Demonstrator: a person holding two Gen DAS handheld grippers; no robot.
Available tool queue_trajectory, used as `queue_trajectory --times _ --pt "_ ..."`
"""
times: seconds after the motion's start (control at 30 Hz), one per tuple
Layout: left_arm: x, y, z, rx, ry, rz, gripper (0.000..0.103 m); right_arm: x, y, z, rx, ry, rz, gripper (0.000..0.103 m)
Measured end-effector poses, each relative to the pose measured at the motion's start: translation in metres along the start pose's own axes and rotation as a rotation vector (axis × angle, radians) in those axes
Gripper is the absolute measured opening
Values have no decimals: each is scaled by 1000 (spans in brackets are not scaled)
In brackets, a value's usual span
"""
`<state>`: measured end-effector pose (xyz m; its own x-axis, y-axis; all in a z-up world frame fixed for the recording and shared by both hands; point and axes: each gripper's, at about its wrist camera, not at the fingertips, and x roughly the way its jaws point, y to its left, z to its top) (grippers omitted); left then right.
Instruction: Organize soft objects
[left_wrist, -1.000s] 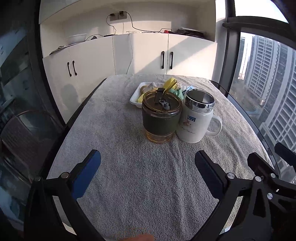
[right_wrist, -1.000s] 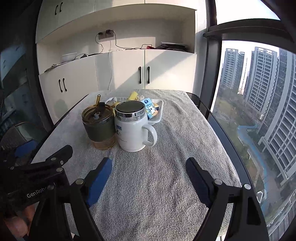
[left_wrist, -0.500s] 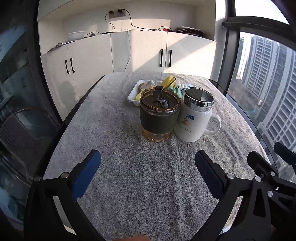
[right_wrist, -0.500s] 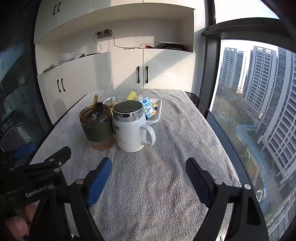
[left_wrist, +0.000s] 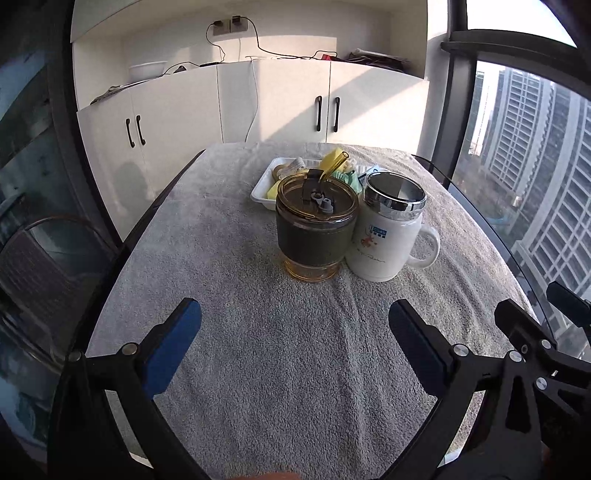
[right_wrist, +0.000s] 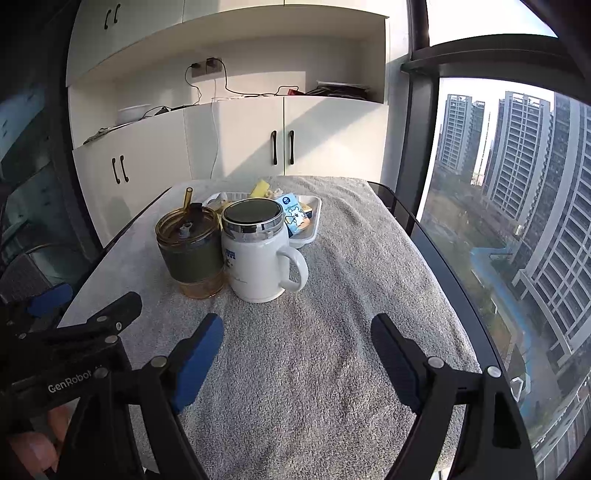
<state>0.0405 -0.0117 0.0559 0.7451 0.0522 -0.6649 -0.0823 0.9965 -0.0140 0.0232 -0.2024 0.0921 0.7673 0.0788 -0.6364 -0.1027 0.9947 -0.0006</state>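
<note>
Through the left camera I see my left gripper (left_wrist: 294, 325) spread wide over the grey towel (left_wrist: 280, 369), gripping nothing; the soft toys (left_wrist: 334, 162) sit in a white tray (left_wrist: 260, 192) behind a tumbler (left_wrist: 314, 236) and mug (left_wrist: 388, 236), though I can't quite tell each toy apart. Through the right camera, my right gripper (right_wrist: 297, 338) is likewise wide and empty.

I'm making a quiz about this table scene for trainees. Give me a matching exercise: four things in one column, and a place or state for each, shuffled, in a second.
Things:
1. amber tumbler
2. white mug
3. white tray
4. right gripper

Places or states:
A. behind both cups, holding small soft items
B. open, empty, over the grey towel
C. dark sleeve, straw through its lid
D. chrome-rimmed lid, handle toward the window side

Pairs: 1-C, 2-D, 3-A, 4-B
</note>
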Motion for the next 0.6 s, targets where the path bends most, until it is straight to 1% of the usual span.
queue_trajectory --times 0.4,0.6 --pt "2 1 0 -3 1 4 103 3 1 -2 -4 6 4 84" --pt "3 1 1 1 -3 22 103 3 0 -4 -6 9 7 84"
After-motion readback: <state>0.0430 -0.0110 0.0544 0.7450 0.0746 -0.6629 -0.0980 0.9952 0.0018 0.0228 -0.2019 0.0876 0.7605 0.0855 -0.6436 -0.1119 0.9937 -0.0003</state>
